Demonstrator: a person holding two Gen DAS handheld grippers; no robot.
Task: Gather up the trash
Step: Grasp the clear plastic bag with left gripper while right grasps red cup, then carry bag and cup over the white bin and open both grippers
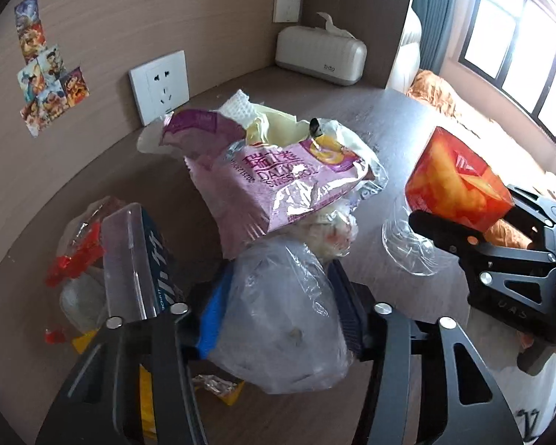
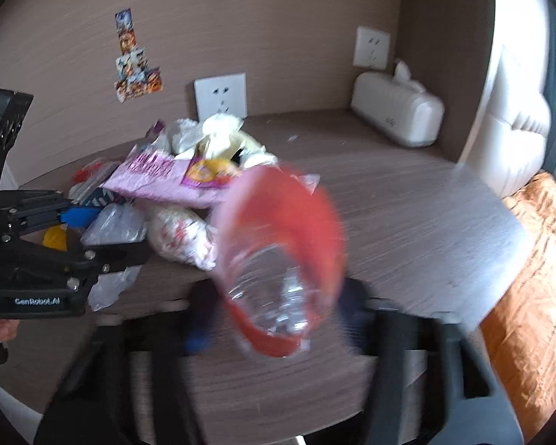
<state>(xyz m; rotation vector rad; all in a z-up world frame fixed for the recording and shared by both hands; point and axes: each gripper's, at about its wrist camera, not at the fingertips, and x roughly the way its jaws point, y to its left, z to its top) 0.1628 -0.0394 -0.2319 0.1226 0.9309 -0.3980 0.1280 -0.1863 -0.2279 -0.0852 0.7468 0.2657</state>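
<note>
A heap of trash lies on the brown table (image 1: 389,129), topped by a pink snack wrapper (image 1: 285,185) with crumpled tissues (image 1: 241,105) behind it. My left gripper (image 1: 278,319) is shut on a clear plastic bag (image 1: 278,315) at the heap's near side; the bag fills the gap between the blue pad and the dark pad. In the right wrist view the left gripper (image 2: 111,233) comes in from the left, next to the pink wrapper (image 2: 166,178). My right gripper (image 2: 278,315), blurred, is shut on an orange wrapper (image 2: 289,222) with a clear plastic end. The left wrist view shows the right gripper (image 1: 478,215) clamping that orange wrapper (image 1: 459,181).
A clear box with a dark label (image 1: 137,259) and red-and-clear wrappers (image 1: 78,256) lie left of the heap. A white tissue box (image 1: 320,55) stands in the back corner. Wall sockets (image 1: 159,85) and stickers (image 1: 44,70) are on the wooden wall. An orange blanket (image 2: 530,270) lies past the table's right edge.
</note>
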